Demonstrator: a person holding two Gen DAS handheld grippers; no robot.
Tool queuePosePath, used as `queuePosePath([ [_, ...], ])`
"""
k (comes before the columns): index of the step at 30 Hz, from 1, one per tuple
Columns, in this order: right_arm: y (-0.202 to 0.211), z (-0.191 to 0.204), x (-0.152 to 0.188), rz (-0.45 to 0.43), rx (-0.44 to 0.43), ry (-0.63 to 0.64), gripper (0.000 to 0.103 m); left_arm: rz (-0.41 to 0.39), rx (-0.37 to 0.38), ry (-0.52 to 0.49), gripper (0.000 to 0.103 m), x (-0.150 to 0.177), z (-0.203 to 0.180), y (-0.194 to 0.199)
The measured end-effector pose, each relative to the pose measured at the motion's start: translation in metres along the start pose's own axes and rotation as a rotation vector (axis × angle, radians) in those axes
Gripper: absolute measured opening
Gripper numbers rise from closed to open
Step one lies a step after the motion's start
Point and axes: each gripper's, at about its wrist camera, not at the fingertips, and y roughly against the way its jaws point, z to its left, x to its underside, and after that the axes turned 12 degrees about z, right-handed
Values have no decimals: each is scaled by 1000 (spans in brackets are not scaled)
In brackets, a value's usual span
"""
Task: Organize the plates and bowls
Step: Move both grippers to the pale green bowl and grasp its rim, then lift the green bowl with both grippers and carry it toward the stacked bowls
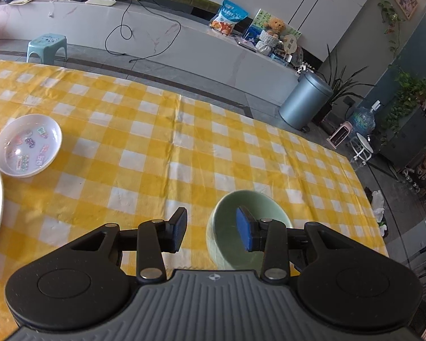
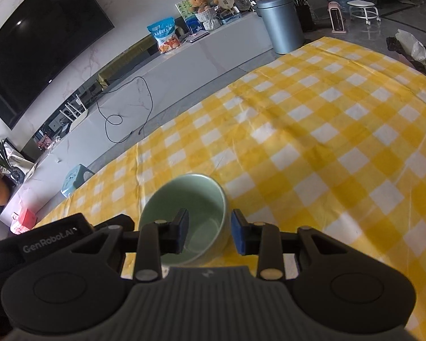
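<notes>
Both my left gripper (image 1: 212, 230) and right gripper (image 2: 210, 234) gape wide, each straddling the green bowl's (image 2: 184, 207) rim, gripping nothing.

Left wrist cam sits just behind the left gripper (image 1: 211, 231), angled down across the yellow checked tablecloth (image 1: 144, 147) toward the white TV bench (image 1: 162, 37) and grey bin (image 1: 305, 101). Close range: green bowl (image 1: 248, 227) right at the fingertips. Right wrist cam sits behind the right gripper (image 2: 210, 234), rolled noticeably, facing the TV (image 2: 39, 45) wall. Shared between views: same bowl (image 2: 184, 218), probably; cloth (image 2: 312, 147), bench (image 2: 184, 56), bin (image 2: 279, 22), teddy bear (image 1: 275, 27). Right view's far cloth looks motion-blurred.
</notes>
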Motion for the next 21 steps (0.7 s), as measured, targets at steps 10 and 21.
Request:
queuePosePath([
  [10,-31,1,-11,50,66,-5,20,75,-12,19,26,-10,0,-36],
  [21,-45,-5,-11,66,72,-23,9,121,-19,-1,19,-9,-8,-55],
])
